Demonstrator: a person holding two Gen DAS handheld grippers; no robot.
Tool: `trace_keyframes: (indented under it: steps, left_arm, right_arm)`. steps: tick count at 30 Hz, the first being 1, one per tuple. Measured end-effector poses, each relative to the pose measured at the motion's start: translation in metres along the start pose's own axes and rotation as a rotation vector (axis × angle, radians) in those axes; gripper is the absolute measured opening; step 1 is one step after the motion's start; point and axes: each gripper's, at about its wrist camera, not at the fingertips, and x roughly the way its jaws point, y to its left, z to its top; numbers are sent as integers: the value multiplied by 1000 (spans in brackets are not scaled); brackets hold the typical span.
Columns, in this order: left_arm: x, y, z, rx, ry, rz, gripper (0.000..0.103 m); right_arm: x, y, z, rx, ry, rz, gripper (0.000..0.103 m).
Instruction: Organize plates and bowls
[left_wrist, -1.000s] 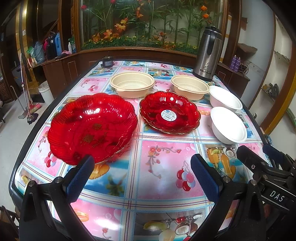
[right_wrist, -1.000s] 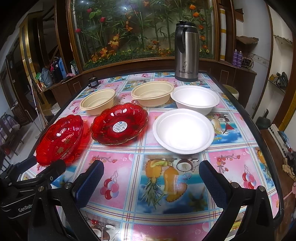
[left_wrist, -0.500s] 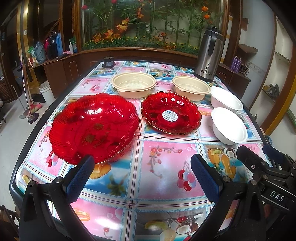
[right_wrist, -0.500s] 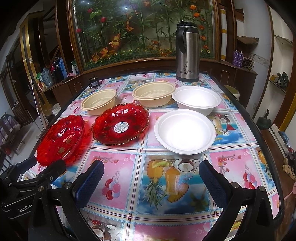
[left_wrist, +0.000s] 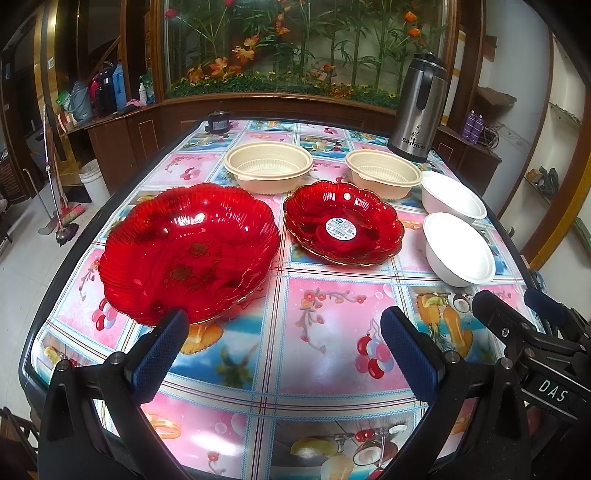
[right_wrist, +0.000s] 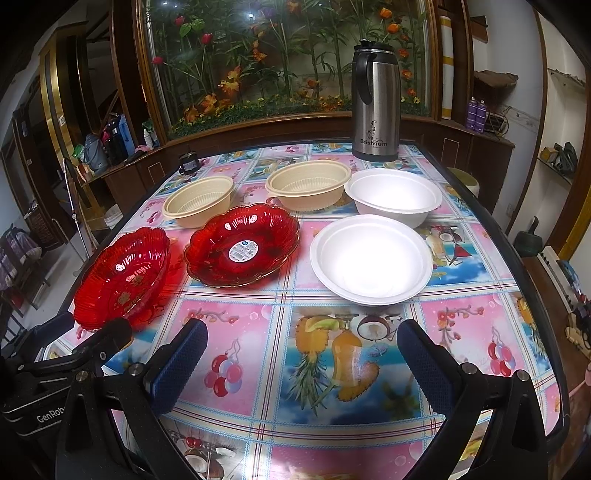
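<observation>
Plates (left_wrist: 188, 251) and bowls (right_wrist: 371, 256) rest upright, mouths up

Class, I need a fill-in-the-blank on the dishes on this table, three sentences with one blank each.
1. The red plate with the sticker lies between the other red plate and a ____ bowl.
2. There are ____ beige bowls.
3. Both pairs of tongs, left and right, are ____.

Missing: white; two; open

On the desk (right_wrist: 480, 332) two plates lie side by side — the large plate (left_wrist: 188, 251) near the left edge, the small plate (left_wrist: 343, 223) beside it. Two ribbed bowls (left_wrist: 269, 165) sit behind them; two plain bowls (right_wrist: 371, 254) toward the right edge — a flask (right_wrist: 376, 99) at the far edge.
</observation>
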Motion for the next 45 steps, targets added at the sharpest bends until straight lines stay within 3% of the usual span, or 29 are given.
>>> trace_keyframes:
  steps: [3, 6, 9, 11, 15, 19, 21, 23, 26, 28, 30, 32, 36, 45]
  left_arm:
    - [0, 1, 0, -3, 2, -4, 103]
    - [-6, 21, 4, -54, -4, -55, 103]
    - [-16, 57, 14, -126, -44, -13, 103]
    - [-20, 91, 23, -182, -69, 29, 103]
    - [-7, 144, 32, -248, -32, 141, 103]
    - [14, 169, 32, -291, 5, 158, 103]
    - [26, 170, 31, -288, 36, 161, 103]
    - [41, 170, 31, -268, 63, 162, 100]
    - [56, 169, 33, -257, 83, 145, 98]
    - [65, 170, 32, -255, 108, 149, 91]
    - [74, 170, 31, -260, 133, 145, 66]
    - [81, 169, 28, -263, 173, 142, 42]
    - [92, 168, 19, -259, 214, 178, 15]
    - [58, 181, 3, -312, 153, 209, 13]
  right_arm:
    - [0, 1, 0, -1, 0, 3, 103]
    - [2, 3, -2, -1, 14, 19, 103]
    - [3, 10, -2, -11, 28, 76, 103]
    - [3, 16, 3, 1, 38, 152, 103]
    - [14, 35, 16, 42, 83, 300, 103]
    - [43, 67, 27, 82, 179, 491, 101]
    - [59, 84, 30, 87, 218, 526, 95]
    - [79, 100, 31, 98, 276, 541, 81]
    - [105, 115, 30, 112, 337, 524, 68]
    - [118, 122, 29, 129, 359, 513, 66]
    - [129, 128, 27, 141, 377, 505, 56]
    - [138, 131, 27, 138, 388, 484, 38]
    - [154, 133, 23, 137, 425, 450, 16]
    - [133, 155, 13, 2, 347, 396, 14]
